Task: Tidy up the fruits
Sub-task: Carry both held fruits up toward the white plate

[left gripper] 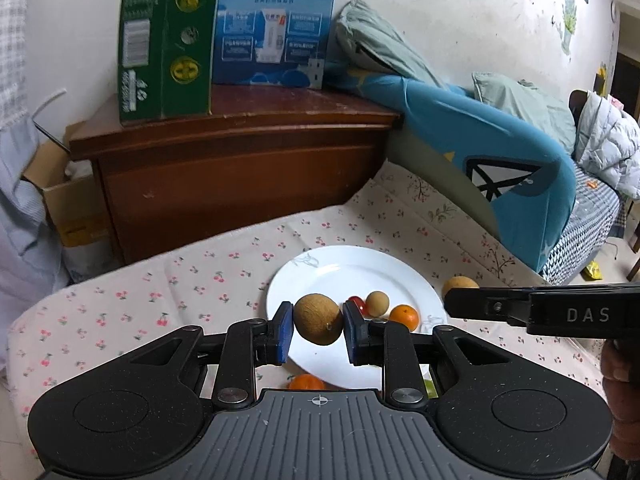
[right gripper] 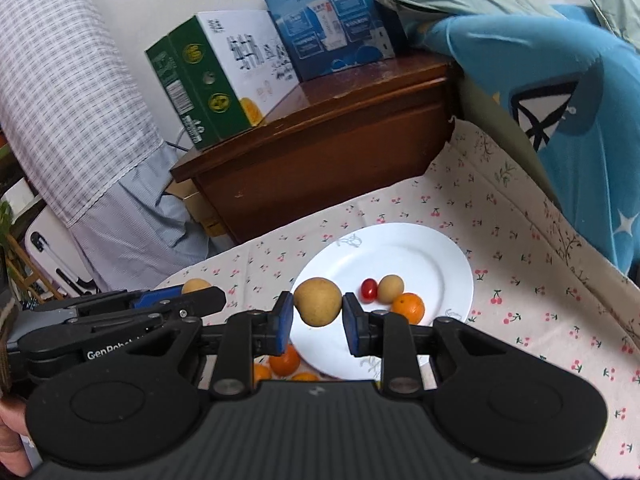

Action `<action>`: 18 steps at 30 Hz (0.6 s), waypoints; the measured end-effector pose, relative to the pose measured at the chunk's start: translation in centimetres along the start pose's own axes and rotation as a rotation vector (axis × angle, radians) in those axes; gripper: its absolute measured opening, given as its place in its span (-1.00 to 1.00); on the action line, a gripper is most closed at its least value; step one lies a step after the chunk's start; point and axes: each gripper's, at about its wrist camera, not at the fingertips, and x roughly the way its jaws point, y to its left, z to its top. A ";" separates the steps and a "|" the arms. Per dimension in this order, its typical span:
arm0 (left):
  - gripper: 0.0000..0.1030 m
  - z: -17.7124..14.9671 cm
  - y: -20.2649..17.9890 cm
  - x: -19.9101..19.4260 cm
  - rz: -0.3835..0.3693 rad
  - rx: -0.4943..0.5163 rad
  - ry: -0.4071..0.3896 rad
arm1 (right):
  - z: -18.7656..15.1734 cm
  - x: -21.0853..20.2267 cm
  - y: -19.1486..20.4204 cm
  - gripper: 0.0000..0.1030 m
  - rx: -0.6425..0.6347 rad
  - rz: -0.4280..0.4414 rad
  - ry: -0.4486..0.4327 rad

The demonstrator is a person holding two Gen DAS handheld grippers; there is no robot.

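The left gripper (left gripper: 318, 330) has its blue-padded fingers (left gripper: 285, 332) clamped on a round brown fruit (left gripper: 319, 319). The right gripper (right gripper: 318, 326) pinches a yellowish pear-shaped fruit (right gripper: 318, 301). Both hang over a white round plate (right gripper: 420, 256) carrying a red cherry tomato (right gripper: 369, 289), a small tan fruit (right gripper: 390, 288) and an orange tangerine (right gripper: 408, 307), on the cherry-print cloth (right gripper: 540, 280).

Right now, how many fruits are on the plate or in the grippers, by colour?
Tan or brown: 3 (brown fruit in left gripper, yellowish fruit in right gripper, small tan fruit on plate)
Orange: 1 (orange, on plate)
Red: 1 (cherry tomato, on plate)
Total: 5
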 end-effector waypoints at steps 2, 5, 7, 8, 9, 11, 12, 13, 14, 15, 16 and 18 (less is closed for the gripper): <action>-0.54 0.1 0.1 1.1 -0.005 -0.007 0.018 | 0.2 1.1 -0.4 -0.49 0.019 -0.007 0.018; -0.54 0.1 0.3 2.7 -0.005 -0.007 0.044 | 0.2 2.5 -0.8 -0.49 0.023 -0.019 0.043; -0.54 0.1 0.4 3.8 -0.002 0.001 0.061 | 0.2 3.4 -1.2 -0.49 0.042 -0.018 0.060; -0.54 0.1 0.4 4.2 0.001 0.003 0.068 | 0.2 3.8 -1.4 -0.49 0.052 -0.016 0.067; -0.54 0.0 0.6 4.8 0.001 0.000 0.079 | 0.3 4.1 -1.6 -0.49 0.060 -0.016 0.074; -0.54 -0.2 0.8 5.8 -0.008 -0.009 0.102 | 0.3 4.8 -1.9 -0.49 0.074 -0.024 0.083; -0.54 -0.2 0.8 6.3 -0.007 -0.006 0.112 | 0.3 5.2 -2.1 -0.49 0.085 -0.025 0.089; -0.54 -0.3 0.9 6.7 -0.004 -0.003 0.119 | 0.3 5.4 -2.2 -0.49 0.095 -0.023 0.093; -0.54 -0.4 0.9 7.1 -0.005 -0.002 0.125 | 0.3 5.8 -2.3 -0.49 0.103 -0.020 0.099; -0.54 -0.4 0.9 7.4 -0.008 -0.004 0.130 | 0.4 6.1 -2.5 -0.49 0.106 -0.020 0.105; -0.54 -0.5 0.9 7.8 -0.011 -0.007 0.136 | 0.4 6.3 -2.5 -0.49 0.107 -0.024 0.109; -0.54 -0.6 0.9 8.4 -0.009 -0.009 0.147 | 0.4 6.8 -2.7 -0.49 0.113 -0.033 0.117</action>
